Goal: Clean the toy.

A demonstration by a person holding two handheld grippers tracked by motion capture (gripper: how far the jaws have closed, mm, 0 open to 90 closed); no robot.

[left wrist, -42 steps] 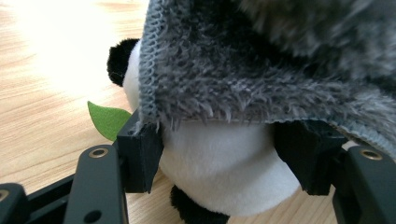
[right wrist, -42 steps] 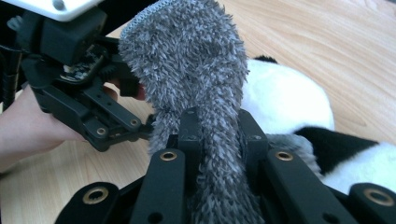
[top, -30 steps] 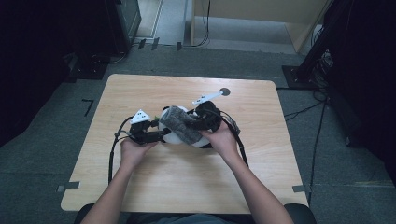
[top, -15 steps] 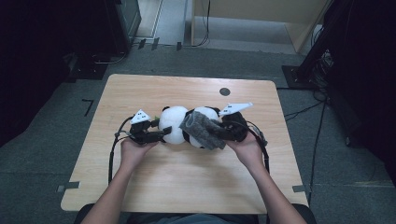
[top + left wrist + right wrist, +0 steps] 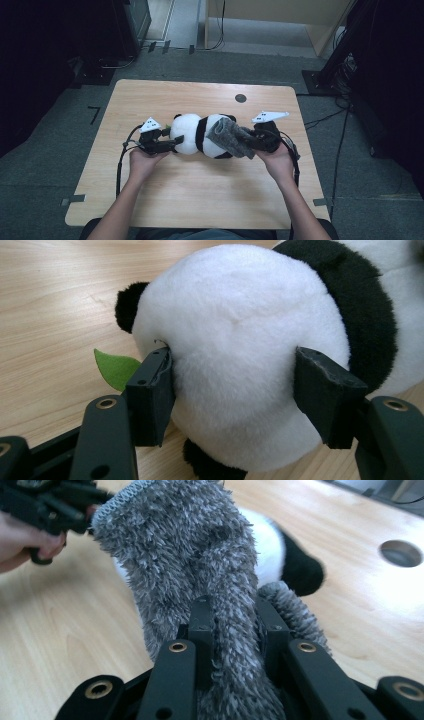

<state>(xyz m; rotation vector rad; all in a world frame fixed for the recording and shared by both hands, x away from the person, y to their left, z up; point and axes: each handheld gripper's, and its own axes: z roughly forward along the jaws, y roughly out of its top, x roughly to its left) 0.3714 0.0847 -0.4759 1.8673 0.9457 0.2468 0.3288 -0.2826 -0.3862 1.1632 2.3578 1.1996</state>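
**Grey cover drawn off the panda's head, toward the right**

Since the earlier frames the grey fuzzy cloth (image 5: 231, 140) has travelled rightward: a second ago it lay bunched over the toy's upper part, and now the whole white head is bare and the cloth only overlaps the body's right end. By my reading, the pulling-off is nearly done; only the last overlap at the right end remains to be freed.

At the left, the left gripper (image 5: 171, 144) holds its place, its jaws half-closed and pressed into either side of the plush panda (image 5: 194, 135) at the head, pinning it to the wooden table (image 5: 200, 195). In the left gripper view the pile dents under both pads (image 5: 150, 395), and a green felt leaf (image 5: 114, 369) pokes out beside the head.

The panda lies on its side at mid-table, white with a black band across the shoulders and small black ears.

At the right, the right gripper (image 5: 255, 143) is clamped narrow on a gathered fold of the cloth, which is shaggy and has a stitched edge.
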